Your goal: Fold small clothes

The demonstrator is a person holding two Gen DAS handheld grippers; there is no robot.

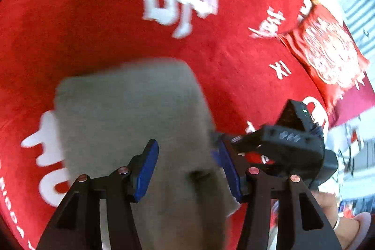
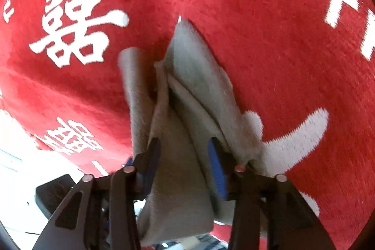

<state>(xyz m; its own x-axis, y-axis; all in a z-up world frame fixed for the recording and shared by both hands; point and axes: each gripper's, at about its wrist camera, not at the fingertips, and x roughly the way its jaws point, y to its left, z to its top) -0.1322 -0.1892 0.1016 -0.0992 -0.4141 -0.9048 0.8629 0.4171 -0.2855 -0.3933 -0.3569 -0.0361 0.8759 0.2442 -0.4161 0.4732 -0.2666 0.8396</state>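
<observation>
With my left tongs spread wide above the grey garment lying on the red blanket, my right tongs straddle its layered edge, grip uncertain; I should lower squarely, keeping layers aligned.

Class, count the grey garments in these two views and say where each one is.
1. A single grey garment lies on the red blanket, between the fingers of the left hand-held gripper and the right hand-held gripper. Others may be hidden out of view.
</observation>
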